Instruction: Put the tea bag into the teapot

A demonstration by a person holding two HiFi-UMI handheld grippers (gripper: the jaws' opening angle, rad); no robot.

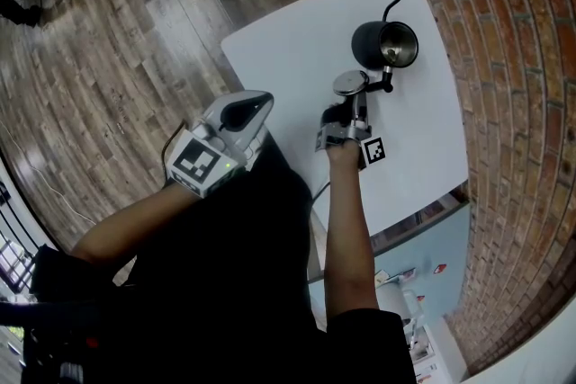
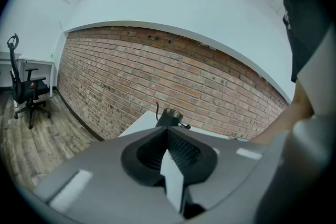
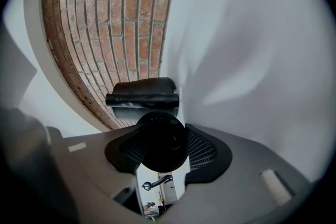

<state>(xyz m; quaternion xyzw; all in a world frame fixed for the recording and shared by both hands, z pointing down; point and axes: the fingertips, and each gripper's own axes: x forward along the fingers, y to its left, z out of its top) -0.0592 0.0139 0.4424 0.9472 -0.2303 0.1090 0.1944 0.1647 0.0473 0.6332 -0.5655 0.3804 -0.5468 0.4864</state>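
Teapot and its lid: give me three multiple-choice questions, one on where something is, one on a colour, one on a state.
1. Where is the lid?
A. On the floor.
B. At the right tool, beside the teapot.
C. In the left tool.

2. What colour is the teapot's body?
A. White.
B. Red.
C. Black.

3. How is the teapot's top?
A. Open.
B. Covered by the lid.
C. Turned face down.

Answers:
1 B: the right gripper view shows the lid's knob between that tool's jaws.
2 C: it stands dark against the white table.
3 A: the head view looks into its shiny inside.
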